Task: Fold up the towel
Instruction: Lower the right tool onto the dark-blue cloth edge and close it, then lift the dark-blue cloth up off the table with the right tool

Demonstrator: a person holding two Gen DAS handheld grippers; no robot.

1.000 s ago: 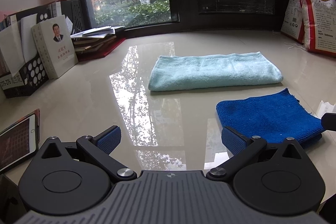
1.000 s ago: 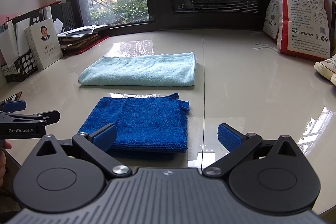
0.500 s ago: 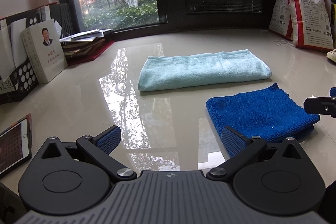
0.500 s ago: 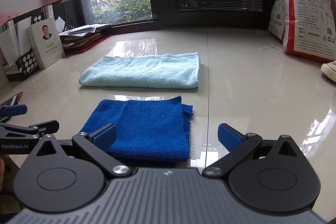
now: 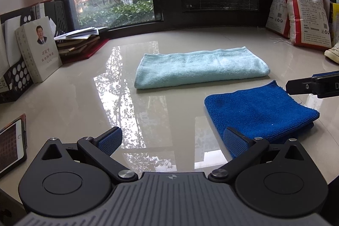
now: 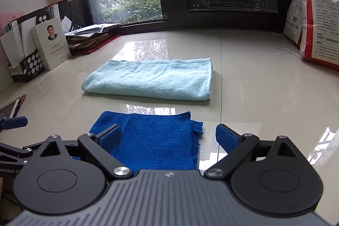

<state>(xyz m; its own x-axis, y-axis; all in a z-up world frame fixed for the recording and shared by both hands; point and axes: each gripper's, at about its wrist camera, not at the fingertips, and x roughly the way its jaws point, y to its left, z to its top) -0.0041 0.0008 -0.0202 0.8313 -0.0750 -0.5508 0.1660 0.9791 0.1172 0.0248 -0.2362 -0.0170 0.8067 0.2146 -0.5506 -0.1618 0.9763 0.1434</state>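
Observation:
A folded dark blue towel [image 5: 260,111] lies on the glossy cream table, also in the right wrist view [image 6: 156,139]. Behind it lies a folded light blue towel [image 5: 199,67], seen too in the right wrist view [image 6: 152,79]. My left gripper [image 5: 171,139] is open and empty, just left of the blue towel's near corner. My right gripper [image 6: 167,135] is open and empty, low over the blue towel's near part. Its fingers [image 5: 313,86] show at the right edge of the left wrist view.
A white book [image 5: 38,48], black file holders and stacked books [image 5: 80,41] stand at the left. A phone [image 5: 10,143] lies at the near left. Rice bags [image 5: 305,20] and a shoe [image 5: 332,52] are at the right. A window runs along the back.
Both grippers have moved forward toward the blue towel. The right gripper now hovers over the towel's near part. Both towels lie unmoved.

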